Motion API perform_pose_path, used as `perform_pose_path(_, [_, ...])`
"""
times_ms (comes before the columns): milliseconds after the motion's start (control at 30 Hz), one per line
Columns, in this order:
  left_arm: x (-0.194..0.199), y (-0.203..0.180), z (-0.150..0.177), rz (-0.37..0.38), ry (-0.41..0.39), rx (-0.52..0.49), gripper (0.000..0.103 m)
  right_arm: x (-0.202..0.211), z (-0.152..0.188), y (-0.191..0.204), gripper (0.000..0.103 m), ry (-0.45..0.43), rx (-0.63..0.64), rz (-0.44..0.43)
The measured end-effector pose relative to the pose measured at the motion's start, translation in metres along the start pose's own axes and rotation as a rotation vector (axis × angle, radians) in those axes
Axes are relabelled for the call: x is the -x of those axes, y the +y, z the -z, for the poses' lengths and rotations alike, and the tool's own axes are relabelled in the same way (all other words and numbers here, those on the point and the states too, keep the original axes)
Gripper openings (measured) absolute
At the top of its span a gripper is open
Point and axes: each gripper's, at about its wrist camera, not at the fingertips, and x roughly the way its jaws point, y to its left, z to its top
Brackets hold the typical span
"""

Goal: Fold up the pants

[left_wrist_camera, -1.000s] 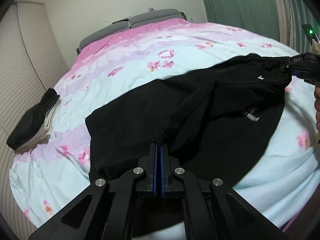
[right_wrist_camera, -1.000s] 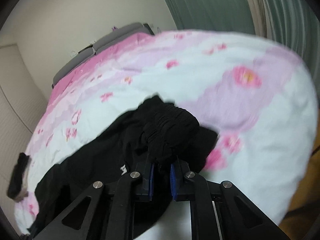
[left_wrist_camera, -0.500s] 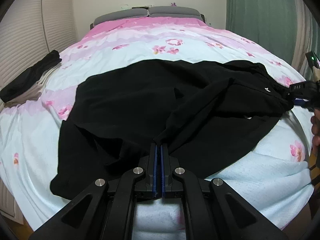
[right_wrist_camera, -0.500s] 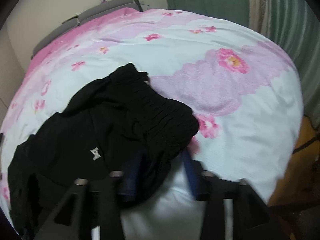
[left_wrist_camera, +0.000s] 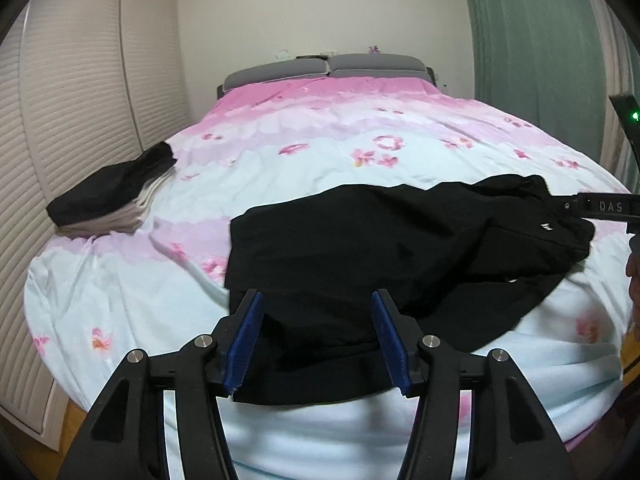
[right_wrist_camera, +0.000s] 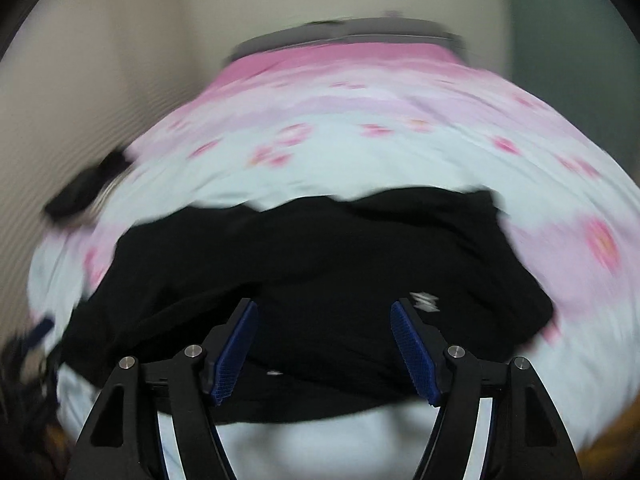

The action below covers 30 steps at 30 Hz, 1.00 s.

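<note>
On right gripper [left_wrist_camera: 600, 206], lettering "DAS"

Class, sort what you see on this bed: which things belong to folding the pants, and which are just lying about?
Belongs to the job:
pants, lying released on the bed
left gripper, open
right gripper, open

Just lying about:
stack of clothes at the bed's left edge
pillows
duvet
curtain
</note>
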Motion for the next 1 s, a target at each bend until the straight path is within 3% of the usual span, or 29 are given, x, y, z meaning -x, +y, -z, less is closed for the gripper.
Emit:
perform_pose_path(100, [-0.007, 0.014, 0.006, 0.030, 0.051, 0.073, 0.055, -0.014, -0.006, 0.027, 0.070, 0.018, 0.183, -0.043])
perform_pose_path(233, [-0.018, 0.019, 0.012, 0.062, 0.107, 0.098, 0.055, -0.034, -0.005, 0.048, 0.070, 0.045, 0.386, -0.049])
perform_pose_path(300, [-0.026, 0.020, 0.015, 0.077, 0.129, 0.116, 0.055, -0.043, -0.004, 0.051, 0.070, 0.075, 0.421, -0.045])
perform_pose_path(367, [-0.034, 0.023, 0.019, 0.095, 0.143, 0.143, 0.045, -0.052, -0.002, 0.051, 0.069, 0.106, 0.431, -0.051])
perform_pose_path(433, [-0.039, 0.027, 0.021, 0.123, 0.161, 0.166, 0.011, -0.058, 0.000, 0.048, 0.039, 0.129, 0.413, -0.077])
perform_pose_path(467, [-0.041, 0.030, 0.022, 0.142, 0.169, 0.180, 0.009, -0.062, 0.001, 0.043, 0.011, 0.162, 0.381, -0.109])
perform_pose_path(600, [-0.032, 0.038, 0.022, 0.137, 0.146, 0.187, 0.009, -0.059, 0.008, 0.038, 0.009, 0.173, 0.317, -0.175])
perform_pose_path(767, [-0.013, 0.053, 0.026, 0.092, 0.128, 0.178, 0.009, -0.034, 0.030, 0.057, 0.009, 0.144, 0.399, -0.191])
perform_pose_path(1000, [-0.016, 0.060, 0.043, 0.069, 0.174, 0.181, 0.009, -0.037, 0.076, 0.061, 0.009, 0.213, 0.473, -0.173])
